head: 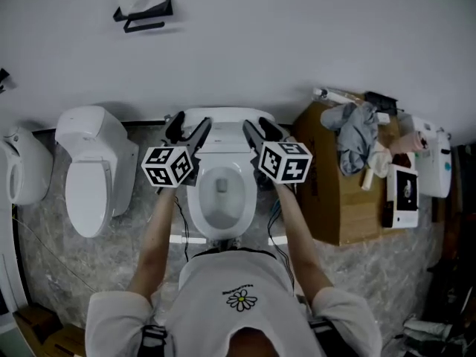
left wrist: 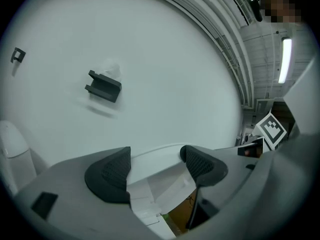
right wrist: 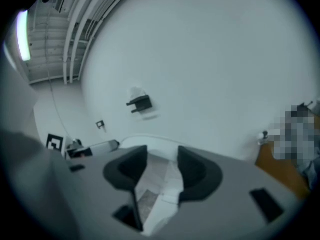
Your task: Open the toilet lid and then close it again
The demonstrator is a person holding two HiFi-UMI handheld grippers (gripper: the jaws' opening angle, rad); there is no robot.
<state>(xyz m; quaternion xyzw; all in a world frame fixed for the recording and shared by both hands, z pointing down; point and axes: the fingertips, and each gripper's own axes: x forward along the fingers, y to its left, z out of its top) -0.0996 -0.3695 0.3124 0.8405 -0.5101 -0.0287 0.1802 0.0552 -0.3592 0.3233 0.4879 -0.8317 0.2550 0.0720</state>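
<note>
The white toilet stands straight ahead of me against the wall, its bowl showing and its lid raised back towards the tank. My left gripper is at the lid's left side and my right gripper at its right side, both pointing at the wall. In the left gripper view the jaws of the left gripper stand wide apart, with the lid's white curved edge in the gap and no pad pressing on it. In the right gripper view the right gripper is also open, with white lid surface between its pads.
A second toilet with its lid down stands to the left, and another white fixture beyond it. To the right is a wooden cabinet piled with cloth and bottles. A black paper holder hangs on the wall above.
</note>
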